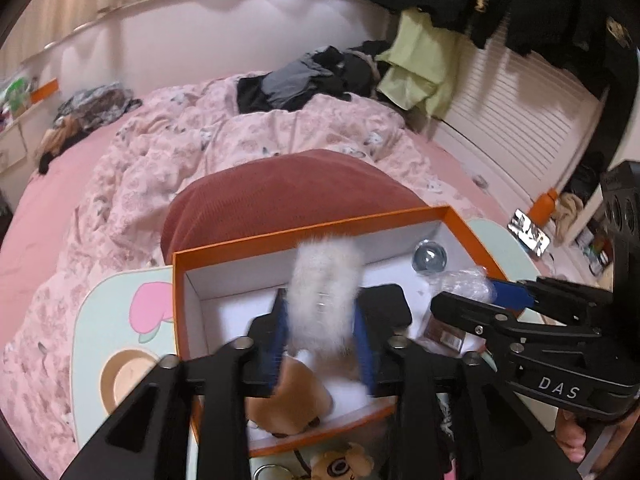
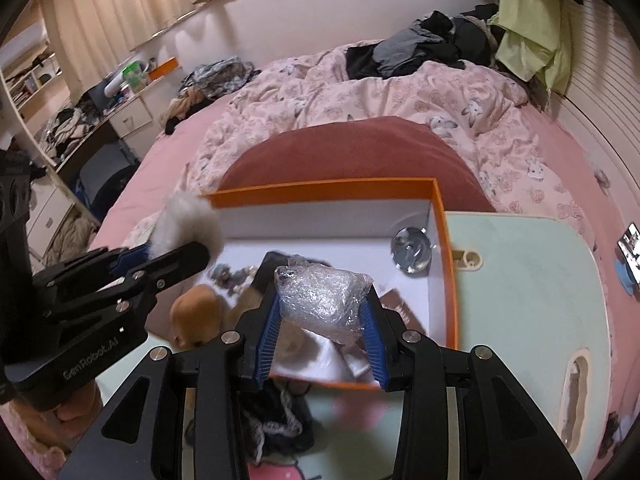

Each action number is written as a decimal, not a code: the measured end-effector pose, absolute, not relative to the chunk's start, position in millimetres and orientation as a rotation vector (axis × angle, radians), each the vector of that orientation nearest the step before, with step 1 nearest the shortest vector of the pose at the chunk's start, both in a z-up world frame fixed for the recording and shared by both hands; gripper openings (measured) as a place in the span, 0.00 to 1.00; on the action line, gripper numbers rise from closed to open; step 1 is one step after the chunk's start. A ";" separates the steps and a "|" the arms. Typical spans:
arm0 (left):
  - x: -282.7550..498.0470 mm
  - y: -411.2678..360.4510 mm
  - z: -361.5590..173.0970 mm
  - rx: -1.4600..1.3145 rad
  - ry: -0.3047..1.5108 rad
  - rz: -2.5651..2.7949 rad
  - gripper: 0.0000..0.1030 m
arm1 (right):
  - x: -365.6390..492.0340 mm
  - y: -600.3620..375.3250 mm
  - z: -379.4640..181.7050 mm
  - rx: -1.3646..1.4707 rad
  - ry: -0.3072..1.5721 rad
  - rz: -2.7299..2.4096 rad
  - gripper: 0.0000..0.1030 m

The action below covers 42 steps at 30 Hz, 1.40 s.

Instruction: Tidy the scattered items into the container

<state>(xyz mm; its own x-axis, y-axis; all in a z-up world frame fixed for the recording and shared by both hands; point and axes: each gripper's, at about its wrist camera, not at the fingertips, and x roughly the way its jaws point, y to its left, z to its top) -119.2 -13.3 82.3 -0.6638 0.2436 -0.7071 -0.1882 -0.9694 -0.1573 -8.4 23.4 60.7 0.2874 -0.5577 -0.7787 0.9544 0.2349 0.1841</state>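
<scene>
An orange box [image 1: 304, 227] with a white inside stands on a pale green bed table [image 1: 120, 320]; it also shows in the right wrist view [image 2: 328, 190]. My left gripper [image 1: 322, 340] is shut on a white fluffy pompom [image 1: 326, 292] above the box. My right gripper [image 2: 322, 340] is shut on a clear bubble-wrap bundle [image 2: 324, 298] above the box. Inside lie a brown plush toy [image 2: 196, 312], a glass ball [image 2: 412, 250], a black item [image 1: 388, 304] and a brown card [image 1: 444, 330].
A small bear charm [image 1: 340, 464] and a dark knitted piece [image 2: 276, 420] lie on the table in front of the box. A red cushion [image 2: 352, 152] and a pink quilt [image 2: 360, 92] lie behind. A phone [image 2: 630, 248] rests at the right.
</scene>
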 end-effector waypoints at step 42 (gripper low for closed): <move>47.9 -10.9 4.4 -1.246 0.102 2.719 1.00 | -15.1 183.0 5.3 0.623 0.822 -1.226 0.84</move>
